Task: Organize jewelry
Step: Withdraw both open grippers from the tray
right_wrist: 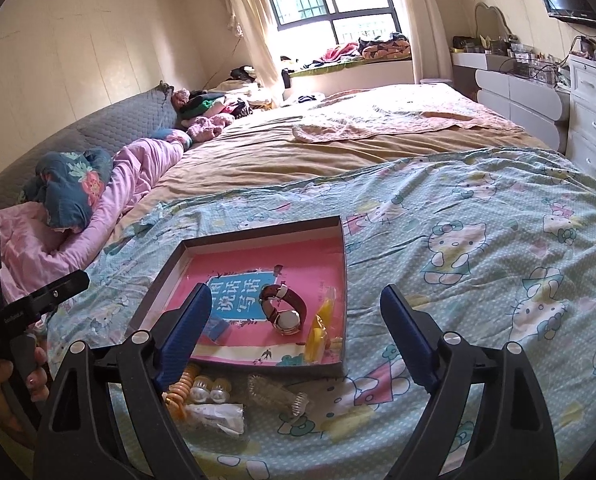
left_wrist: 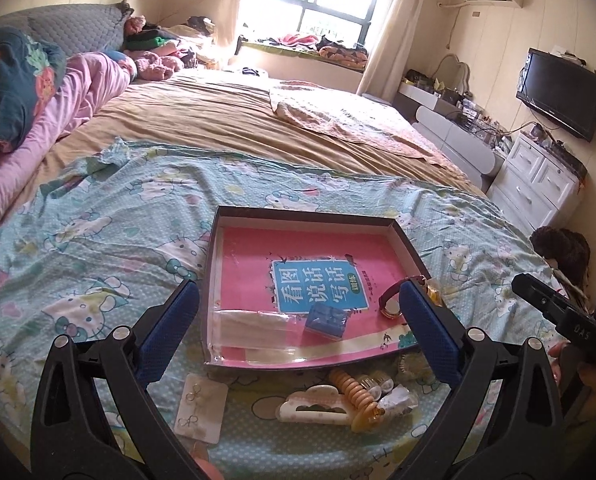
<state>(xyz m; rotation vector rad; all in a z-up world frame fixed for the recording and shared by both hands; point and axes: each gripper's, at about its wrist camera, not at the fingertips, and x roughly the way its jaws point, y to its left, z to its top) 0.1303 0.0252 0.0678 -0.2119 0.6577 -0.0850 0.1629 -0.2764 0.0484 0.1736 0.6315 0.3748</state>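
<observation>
A shallow dark box point(right_wrist: 344, 280) lined in pink was set on the bedspread, a red-strapped watch point(right_wrist: 284, 310) laid inside it, while a cream hair claw point(left_wrist: 314, 406) and an orange spiral tie point(left_wrist: 356, 394) were left just outside its near edge.

1. Left gripper point(left_wrist: 298, 312): jaws spread wide, nothing between the blue pads point(left_wrist: 430, 332), pointing obliquely downward.
2. Right gripper point(right_wrist: 296, 320): jaws likewise wide apart, empty, angled downward.

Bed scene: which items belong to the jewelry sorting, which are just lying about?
Job:
tray
watch
earring card
hair claw
spiral hair tie
blue box

Lying about:
pink quilt
plush toy
television
</observation>
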